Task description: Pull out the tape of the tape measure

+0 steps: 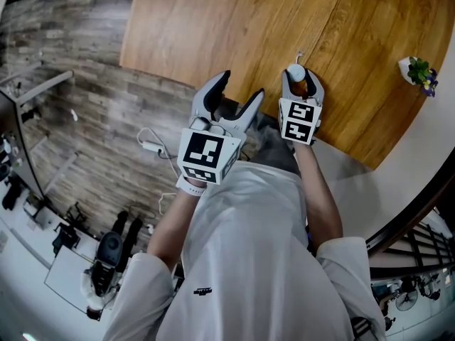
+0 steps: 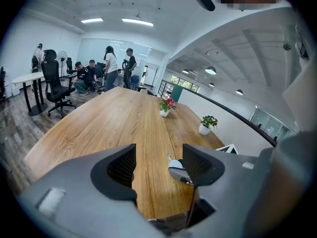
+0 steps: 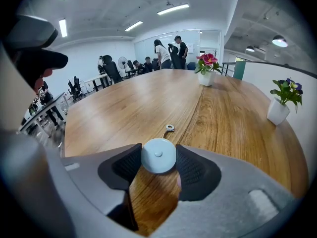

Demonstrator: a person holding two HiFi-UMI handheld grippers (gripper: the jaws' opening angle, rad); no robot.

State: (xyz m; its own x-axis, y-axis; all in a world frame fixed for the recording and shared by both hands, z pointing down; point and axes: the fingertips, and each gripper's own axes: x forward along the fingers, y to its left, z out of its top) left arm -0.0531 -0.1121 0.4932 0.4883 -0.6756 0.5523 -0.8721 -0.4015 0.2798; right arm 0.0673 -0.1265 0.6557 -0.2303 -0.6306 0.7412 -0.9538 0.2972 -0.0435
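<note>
Right gripper view shows the tape measure (image 3: 158, 155), a round pale-blue case, caught between the tips of the right gripper (image 3: 158, 161), whose jaws grasp it by its rim. Its pull ring (image 3: 170, 128) lies on the table (image 3: 148, 98) just beyond the case, on a short stub of tape. In the head view the case (image 1: 296, 72) sits over the table's near edge. The left gripper (image 2: 159, 155) hangs beside it, jaws released and holding nothing, with only bare wood between them.

The hold looks shallow. The pads meet a smooth curved rim only at their tips, so a hard tug on the tape could spin the case or pop it out. The ring is small and lies flat, so the left jaws may scrape the wood and miss it. A half-caught ring could slip and let the tape snap back.

No brand or text can be read. The cubes (image 1: 206, 155) carry only square black-and-white markers, and the shirt logo (image 1: 203, 290) is too small to read.
</note>
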